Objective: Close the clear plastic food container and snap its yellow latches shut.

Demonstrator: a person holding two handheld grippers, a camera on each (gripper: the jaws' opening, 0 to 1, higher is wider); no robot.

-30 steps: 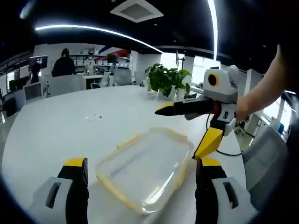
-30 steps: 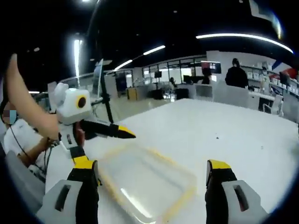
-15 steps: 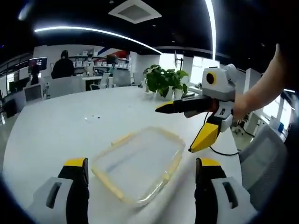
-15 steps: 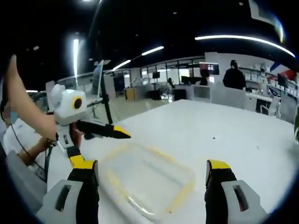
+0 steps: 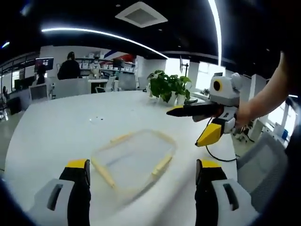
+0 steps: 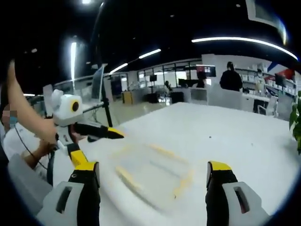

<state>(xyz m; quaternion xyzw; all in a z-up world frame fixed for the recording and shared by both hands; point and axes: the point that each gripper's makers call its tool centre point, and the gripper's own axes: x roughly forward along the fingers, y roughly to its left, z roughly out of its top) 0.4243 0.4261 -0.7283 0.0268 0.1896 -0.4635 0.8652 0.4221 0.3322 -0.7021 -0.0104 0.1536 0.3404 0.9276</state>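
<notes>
A clear plastic food container [image 5: 134,157] with yellow latches [image 5: 161,165] along its edges lies flat on the white table [image 5: 51,127]. My left gripper [image 5: 142,163] is open, with the container ahead of it between the jaws and no contact. In the right gripper view the container [image 6: 151,168] is blurred and lies just ahead of my open right gripper [image 6: 151,165]. The right gripper [image 5: 184,127] also hovers open above the container's far right side. The left gripper [image 6: 102,148] shows open at the container's left. I cannot tell whether any latch is snapped down.
A potted plant [image 5: 169,84] stands at the table's far edge. People [image 5: 70,68] sit at desks in the back. A grey chair [image 5: 263,165] is at the right. The person's arm [image 5: 268,96] holds the right gripper, and an arm [image 6: 23,113] holds the left.
Both views have pulled up and back, so the container looks smaller and farther. Both grippers have stayed open with nothing held. The container now blurs in the right gripper view.
</notes>
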